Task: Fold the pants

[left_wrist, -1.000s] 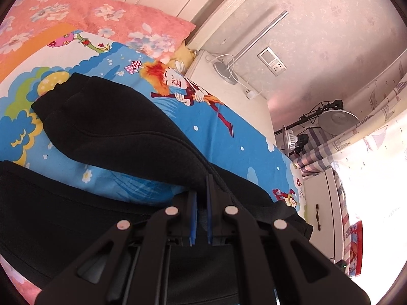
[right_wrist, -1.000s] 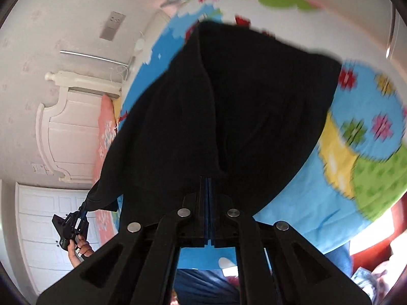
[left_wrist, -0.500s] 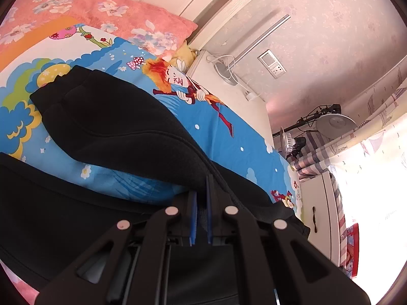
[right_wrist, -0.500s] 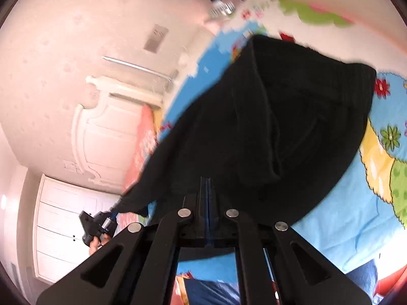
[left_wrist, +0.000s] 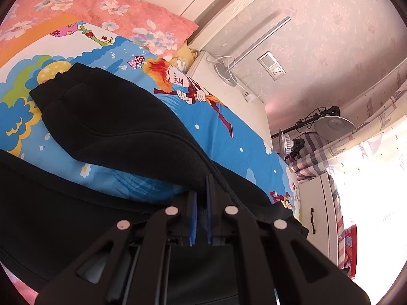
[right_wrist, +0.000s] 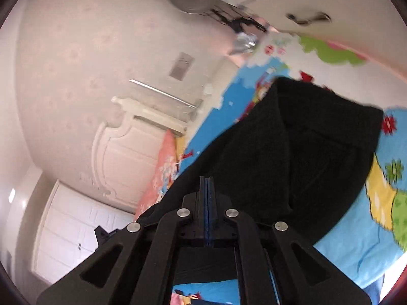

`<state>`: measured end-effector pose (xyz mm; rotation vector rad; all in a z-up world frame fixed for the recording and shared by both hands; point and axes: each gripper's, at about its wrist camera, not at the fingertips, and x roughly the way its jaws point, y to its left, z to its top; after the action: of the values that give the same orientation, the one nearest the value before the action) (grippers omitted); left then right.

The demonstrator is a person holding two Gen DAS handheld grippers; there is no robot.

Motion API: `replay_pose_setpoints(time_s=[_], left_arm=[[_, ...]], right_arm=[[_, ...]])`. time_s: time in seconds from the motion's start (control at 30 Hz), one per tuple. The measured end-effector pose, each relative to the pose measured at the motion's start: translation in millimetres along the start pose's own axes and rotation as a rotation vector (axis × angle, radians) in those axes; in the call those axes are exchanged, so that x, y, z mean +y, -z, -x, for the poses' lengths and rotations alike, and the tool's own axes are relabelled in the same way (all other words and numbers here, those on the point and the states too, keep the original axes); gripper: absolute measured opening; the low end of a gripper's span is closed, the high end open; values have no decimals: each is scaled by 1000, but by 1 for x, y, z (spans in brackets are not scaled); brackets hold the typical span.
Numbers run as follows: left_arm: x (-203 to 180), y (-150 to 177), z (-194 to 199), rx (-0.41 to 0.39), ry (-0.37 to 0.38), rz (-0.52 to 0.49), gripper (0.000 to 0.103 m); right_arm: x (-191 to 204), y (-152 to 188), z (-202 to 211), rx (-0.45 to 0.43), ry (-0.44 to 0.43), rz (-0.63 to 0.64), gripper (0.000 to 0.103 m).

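My left gripper point(left_wrist: 201, 195) pinched the edge of the black pants point(left_wrist: 114, 119), which hung over the cartoon bedsheet point(left_wrist: 229, 137). My right gripper point(right_wrist: 207, 180) was pressed together on the cloth too. If one grip slipped, the fold would collapse unevenly.

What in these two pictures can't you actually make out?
- Left view: the waistband end of the pants is cut off by the bottom edge and hidden behind the left gripper.
- Right view: the fan and the bedsheet print are smeared by motion blur.
- Right view: the right gripper hides where its fingers pinch the cloth.
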<state>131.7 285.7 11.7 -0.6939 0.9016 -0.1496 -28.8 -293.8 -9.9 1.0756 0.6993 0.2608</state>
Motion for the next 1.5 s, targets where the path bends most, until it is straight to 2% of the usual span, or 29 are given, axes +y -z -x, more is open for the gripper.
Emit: replay_pose_setpoints(time_s=[0.07, 0.13, 0.27, 0.33, 0.37, 0.43, 0.5, 0.53, 0.57, 0.6, 0.63, 0.67, 0.7, 0.73, 0.77, 0.8, 0.83, 0.97, 1.13, 1.23, 1.3, 1.37, 1.43, 1.5], left_arm=[[0, 0, 0, -2, 2, 3, 6], [0, 0, 0, -4, 3, 1, 6], [-1, 0, 0, -3, 4, 2, 6], [-1, 0, 0, -2, 4, 2, 6], [-1, 0, 0, -3, 4, 3, 6], [-1, 1, 0, -2, 7, 3, 6], [-1, 1, 0, -1, 8, 5, 6], [0, 2, -1, -1, 8, 6, 6], [-2, 2, -2, -1, 8, 6, 6], [-1, 3, -1, -2, 10, 7, 6], [0, 3, -1, -2, 10, 6, 6], [0, 3, -1, -4, 10, 4, 6], [0, 4, -1, -7, 8, 0, 6], [0, 5, -1, -7, 10, 1, 6], [0, 5, -1, -5, 11, 2, 6], [1, 5, -2, -3, 12, 3, 6], [1, 5, -2, -3, 13, 4, 6], [2, 5, -2, -3, 12, 5, 6], [3, 7, -2, -4, 15, 9, 6], [3, 7, -3, -2, 14, 10, 6], [3, 8, -5, 0, 12, 12, 6], [3, 9, -7, 3, 12, 14, 6], [4, 10, -7, 4, 12, 11, 6], [6, 10, -8, 4, 12, 6, 6]], right_arm=[[-11, 0, -9, 44, 73, -92, 3], [-27, 4, -16, 62, 80, -177, 3], [-36, 16, -35, 113, 82, -266, 3], [-32, 18, -39, 146, 97, -234, 2], [-23, 20, -36, 131, 132, -158, 2], [-9, 20, -30, 88, 149, -60, 2], [-9, 15, -30, 52, 170, -83, 4], [-13, 13, -35, 107, 148, -118, 4], [-20, 13, -48, 207, 25, -183, 5], [-21, 14, -50, 223, -15, -187, 12], [-20, 14, -48, 199, -8, -165, 76], [-19, 13, -44, 160, -3, -150, 92], [-18, 12, -43, 134, -12, -139, 97], [-14, 11, -39, 108, 28, -93, 99], [-6, 10, -36, 87, 104, -17, 99], [0, 12, -35, 84, 123, 48, 99], [2, 13, -37, 108, 115, 60, 99], [-8, 17, -50, 190, 88, -57, 99], [-20, 22, -49, 177, 127, -184, 99], [-25, 23, -52, 158, 157, -210, 99], [-31, 23, -56, 136, 164, -231, 95], [-35, 22, -57, 116, 166, -241, 83], [-33, 20, -61, 101, 170, -233, 82], [-30, 18, -63, 85, 163, -199, 76]])
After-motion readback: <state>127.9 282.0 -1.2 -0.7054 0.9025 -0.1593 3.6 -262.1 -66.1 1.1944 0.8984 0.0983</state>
